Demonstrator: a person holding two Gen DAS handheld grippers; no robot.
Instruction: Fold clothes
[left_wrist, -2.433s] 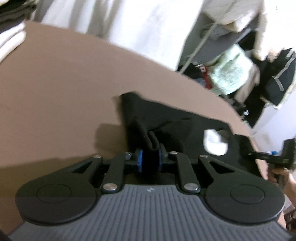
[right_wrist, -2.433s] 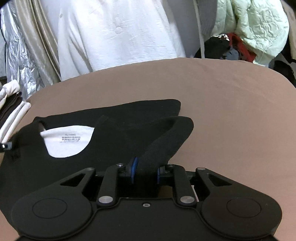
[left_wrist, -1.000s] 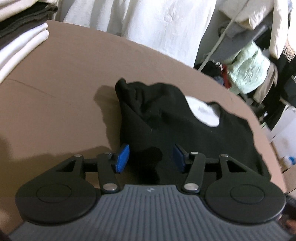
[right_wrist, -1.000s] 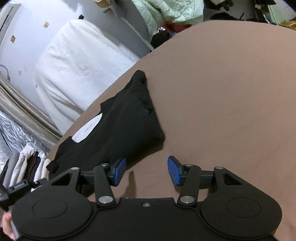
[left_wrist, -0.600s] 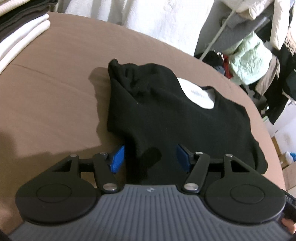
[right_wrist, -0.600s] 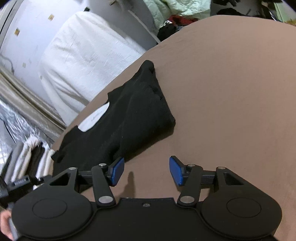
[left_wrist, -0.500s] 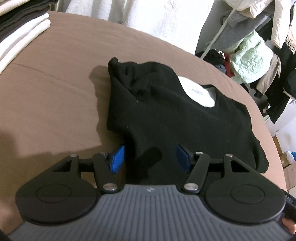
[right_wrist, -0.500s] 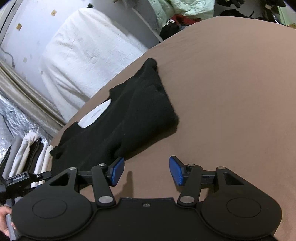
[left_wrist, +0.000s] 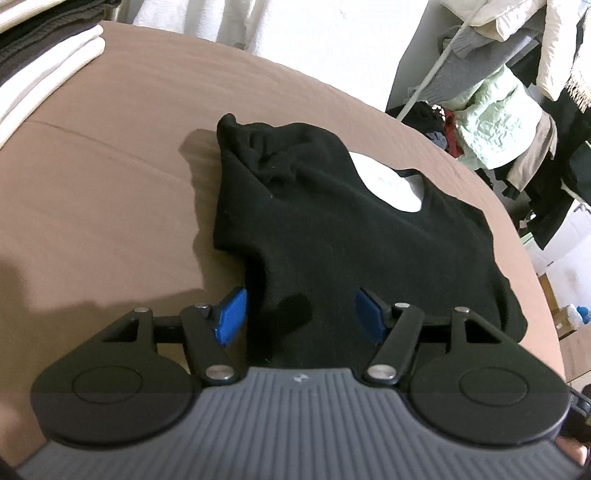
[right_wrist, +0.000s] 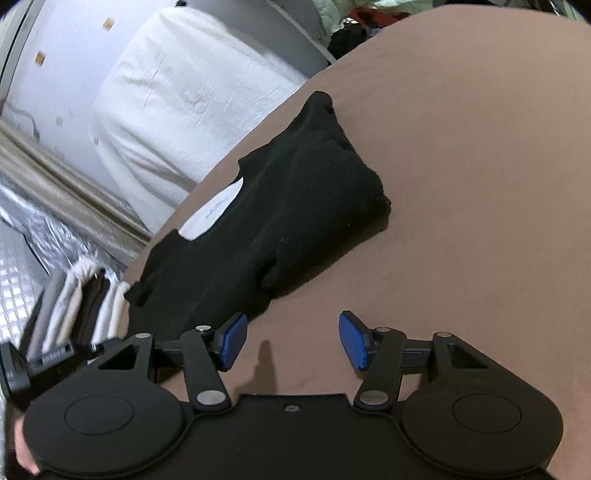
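Note:
A black garment with a white neck label lies partly folded on the brown surface. My left gripper hovers over its near edge. Its jaws are opening, with black cloth between the blue pads, which stand clear of it. In the right wrist view the same garment and its label lie ahead and to the left. My right gripper is open over bare brown surface, just right of the garment's near edge, with nothing between its fingers.
A stack of folded white and dark clothes sits at the surface's far left edge and is also in the right wrist view. White bedding stands behind. Loose clothes pile up beyond the right edge.
Both grippers have let go of the black cloth they were pinching and drawn back. The left jaws have spread wider over the last second. The garment now lies still on the surface.

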